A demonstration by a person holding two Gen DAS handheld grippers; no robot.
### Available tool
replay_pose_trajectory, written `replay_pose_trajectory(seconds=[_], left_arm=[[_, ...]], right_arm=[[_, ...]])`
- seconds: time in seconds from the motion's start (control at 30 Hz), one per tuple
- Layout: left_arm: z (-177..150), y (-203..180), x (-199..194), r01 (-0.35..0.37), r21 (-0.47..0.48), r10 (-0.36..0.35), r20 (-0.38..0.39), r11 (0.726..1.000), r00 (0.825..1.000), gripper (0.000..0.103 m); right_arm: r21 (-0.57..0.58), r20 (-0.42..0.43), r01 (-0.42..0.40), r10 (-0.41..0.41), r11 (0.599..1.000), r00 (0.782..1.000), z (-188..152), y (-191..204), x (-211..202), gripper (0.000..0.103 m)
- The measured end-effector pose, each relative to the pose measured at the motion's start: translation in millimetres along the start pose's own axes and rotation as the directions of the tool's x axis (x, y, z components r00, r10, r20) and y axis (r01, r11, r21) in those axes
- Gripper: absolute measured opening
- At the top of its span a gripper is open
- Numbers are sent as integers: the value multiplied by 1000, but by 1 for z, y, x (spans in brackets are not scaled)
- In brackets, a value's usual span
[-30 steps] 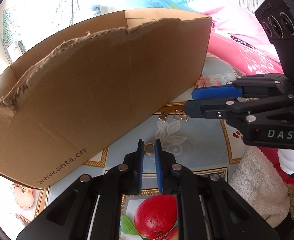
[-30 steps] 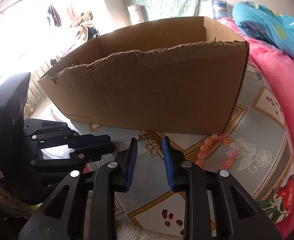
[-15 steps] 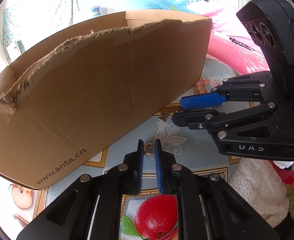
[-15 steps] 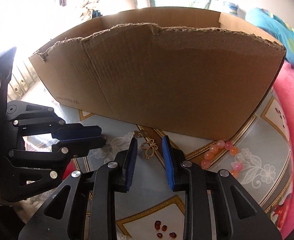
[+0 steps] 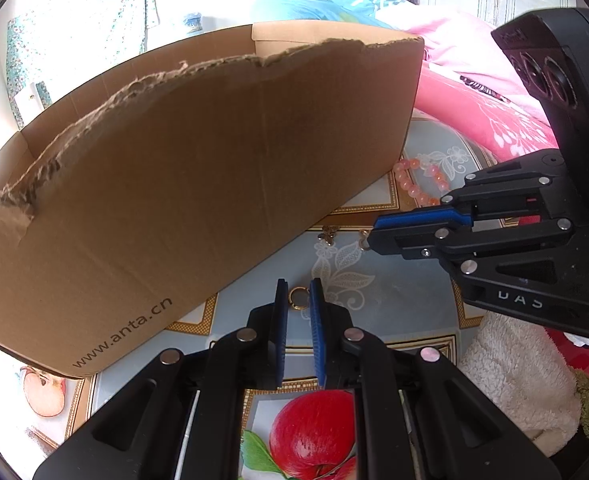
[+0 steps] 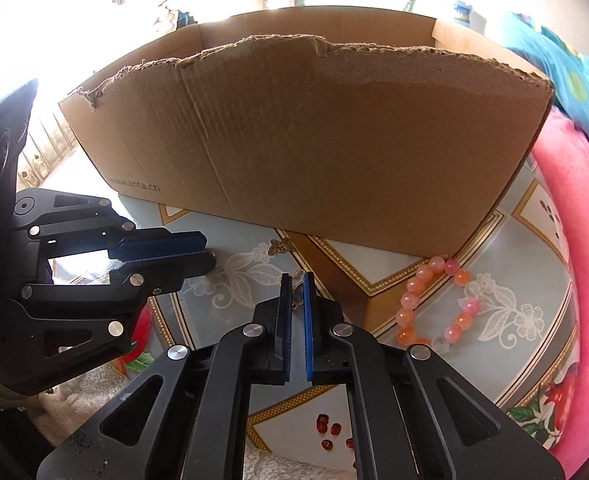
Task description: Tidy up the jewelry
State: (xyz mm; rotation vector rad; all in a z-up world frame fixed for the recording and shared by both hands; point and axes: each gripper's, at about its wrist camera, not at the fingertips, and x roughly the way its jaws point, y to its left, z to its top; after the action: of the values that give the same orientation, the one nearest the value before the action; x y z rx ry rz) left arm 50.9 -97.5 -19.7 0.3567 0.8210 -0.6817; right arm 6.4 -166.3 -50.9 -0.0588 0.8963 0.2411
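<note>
Patterned tabletop (image 6: pixel 534 288) below the cardboard box (image 6: pixel 314 140): right gripper (image 6: pixel 297 280) clenched on the gold clover charm (image 6: pixel 297 302), left gripper (image 5: pixel 299 294) clamped on a gold ring (image 5: pixel 298 298) (box rim at twelve o'clock), bead bracelet (image 6: pixel 438 304) loose at three.

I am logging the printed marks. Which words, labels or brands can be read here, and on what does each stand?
"www.anta.cn": on the brown cardboard box, lower front wall, printed in black.
"DAS": on the black body of the right gripper, raised letters seen upside down, only partly clear.
No other text is readable.
</note>
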Motion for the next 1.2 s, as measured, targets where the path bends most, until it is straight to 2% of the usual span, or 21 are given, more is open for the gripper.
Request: replay_pose_trajectory(seconds=[0.2, 0.33, 0.53, 0.87, 0.97, 1.03, 1.2], left_arm=[[0, 0, 0, 0, -1, 0, 0, 1000, 1000, 11], [1, 1, 0, -2, 4, 2, -2, 1000, 1000, 11], [2, 0, 0, -4, 4, 4, -1, 1000, 1000, 11], [4, 0, 0, -6, 3, 6, 0, 1000, 1000, 11], [4, 1, 1, -5, 2, 5, -1, 1000, 1000, 11], [4, 1, 1, -4, 3, 4, -1, 1000, 1000, 11], [4, 1, 1, -4, 3, 4, -1, 1000, 1000, 11]], right_arm=[[54, -5, -11, 12, 998, 1000, -8, -7, -8, 5], [48, 32, 3, -5, 999, 999, -10, -9, -23, 5], [24, -19, 31, -31, 999, 999, -17, -12, -21, 5], [4, -14, 18, -18, 1000, 1000, -19, 7, -26, 5], [8, -13, 5, -5, 1000, 1000, -18, 9, -25, 5], [21, -17, -20, 21, 1000, 1000, -3, 5, -18, 5], [70, -12, -93, 94, 993, 996, 4, -1, -17, 5]])
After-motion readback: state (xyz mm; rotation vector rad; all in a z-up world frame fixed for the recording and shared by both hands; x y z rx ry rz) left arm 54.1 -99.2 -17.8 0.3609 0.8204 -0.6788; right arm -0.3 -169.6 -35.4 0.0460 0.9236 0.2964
